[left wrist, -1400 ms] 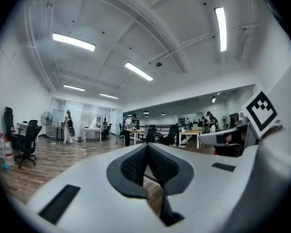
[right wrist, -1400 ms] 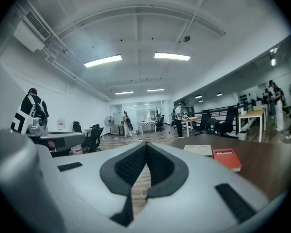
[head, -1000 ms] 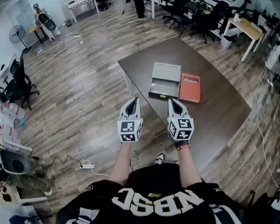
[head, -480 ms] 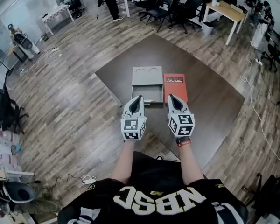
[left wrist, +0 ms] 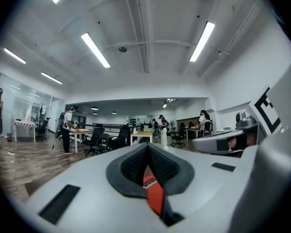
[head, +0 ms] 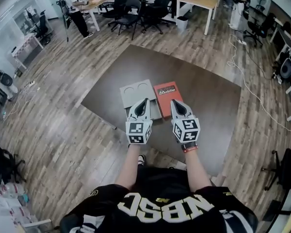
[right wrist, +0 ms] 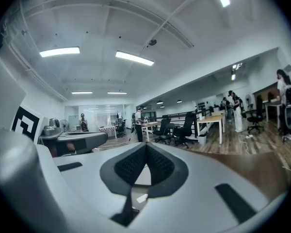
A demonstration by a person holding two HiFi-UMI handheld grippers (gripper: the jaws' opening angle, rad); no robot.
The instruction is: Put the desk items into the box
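- Head view: the left gripper (head: 143, 102) covers the near end of the grey box (head: 135, 90); what lies in that end cannot be seen.
- The right gripper (head: 175, 103) overlaps the red book (head: 165, 93) at its 5 o'clock corner. Most of the cover print is too small to read.
- Left gripper view: only a red sliver of the book shows below the closed jaws, its lettering cut off.
- The table (head: 211, 106) loses part of its near edge behind both forearms.
- The standing person (head: 77, 14) at 11 o'clock is too small to detail.
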